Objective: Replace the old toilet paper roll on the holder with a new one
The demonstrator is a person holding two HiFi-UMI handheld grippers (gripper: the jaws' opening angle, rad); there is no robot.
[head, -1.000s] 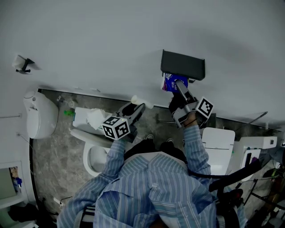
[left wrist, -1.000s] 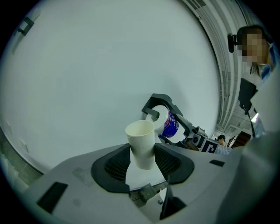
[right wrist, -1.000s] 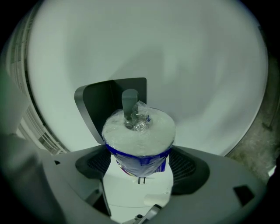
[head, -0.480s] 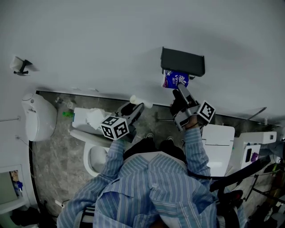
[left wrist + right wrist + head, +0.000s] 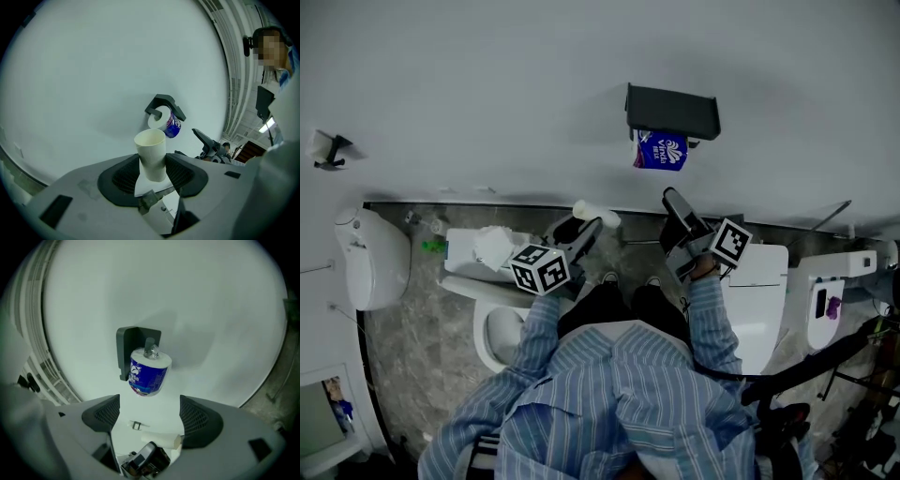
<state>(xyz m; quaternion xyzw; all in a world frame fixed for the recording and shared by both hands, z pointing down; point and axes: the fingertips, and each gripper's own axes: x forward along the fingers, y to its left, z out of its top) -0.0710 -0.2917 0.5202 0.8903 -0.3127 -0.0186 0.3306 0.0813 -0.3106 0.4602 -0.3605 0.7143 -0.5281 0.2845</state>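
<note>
On the wall point(image 5: 487, 94), holder point(image 5: 672, 111) bears wrapped roll point(image 5: 660, 151).

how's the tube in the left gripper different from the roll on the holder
The tube is bare, hollow and pale; the roll is full and wrapped in blue print. The tube is slimmer than the roll. The tube sits clamped in the left gripper; the roll hangs on the holder, untouched. Both are cylinders.

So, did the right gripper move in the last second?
Yes. The right gripper pulled back from the holder, downward in head view, clear of the wrapped roll.
</note>
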